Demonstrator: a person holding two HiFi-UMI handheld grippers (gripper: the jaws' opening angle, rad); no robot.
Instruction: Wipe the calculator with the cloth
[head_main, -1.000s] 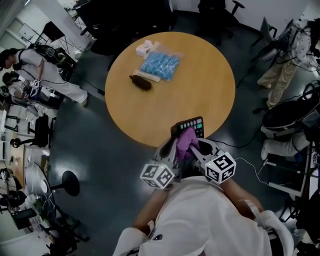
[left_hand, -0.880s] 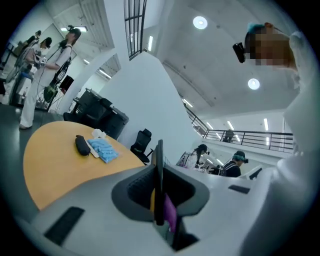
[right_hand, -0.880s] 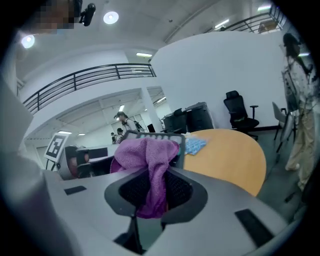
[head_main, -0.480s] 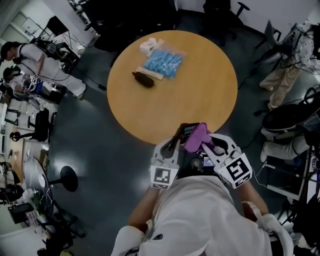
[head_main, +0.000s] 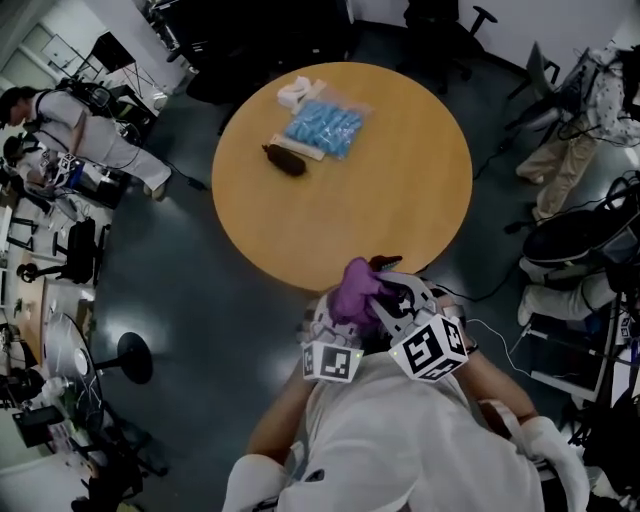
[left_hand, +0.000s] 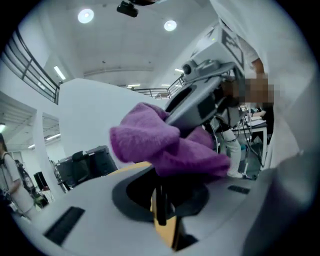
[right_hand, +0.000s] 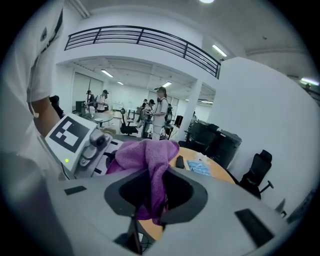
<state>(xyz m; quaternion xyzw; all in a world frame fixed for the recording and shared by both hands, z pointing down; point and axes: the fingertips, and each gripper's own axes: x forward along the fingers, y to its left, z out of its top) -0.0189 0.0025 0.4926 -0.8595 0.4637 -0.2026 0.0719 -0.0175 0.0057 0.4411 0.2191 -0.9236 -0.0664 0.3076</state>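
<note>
- Step in hand, as judged: the wipe itself. Purple fluffy cloth (head_main: 355, 290) laid over the dark flat calculator (left_hand: 159, 215), both held up off the round wooden tabletop (head_main: 400, 180), just past its 6 o'clock rim and close to the person's chest.
- Left gripper (left_hand: 160, 192): fingers (left_hand: 85, 210) nearly together, clamped on the calculator, seen edge-on as a thin dark blade between them. Cloth bunched just above the grip, at 12 o'clock.
- Right gripper (right_hand: 150, 195): fingers (right_hand: 235, 220) narrowly parted, pinching a hanging fold of the cloth. Rest of the cloth heaped ahead, toward the left gripper at 10 o'clock in that view.
- In the head view, only a dark sliver of the calculator peeking past the cloth at 1 o'clock. Key face hidden, so cannot tell how much is wiped.
- Next move, as judged: drag the cloth along the calculator's face with the right gripper. Hold the left grip firm against the pull and keep the pinched fold from slipping free.
- Count of the task's things: one calculator, one cloth, two grippers, one tabletop.
- Also on the tabletop, well apart from the work:
  - one clear bag of blue pieces (head_main: 322, 128) toward 11 o'clock
  - one small dark brown oblong thing (head_main: 284, 162) at 10 o'clock, just beside the bag
  - one white crumpled thing (head_main: 297, 93) just beside the bag's far corner
</note>
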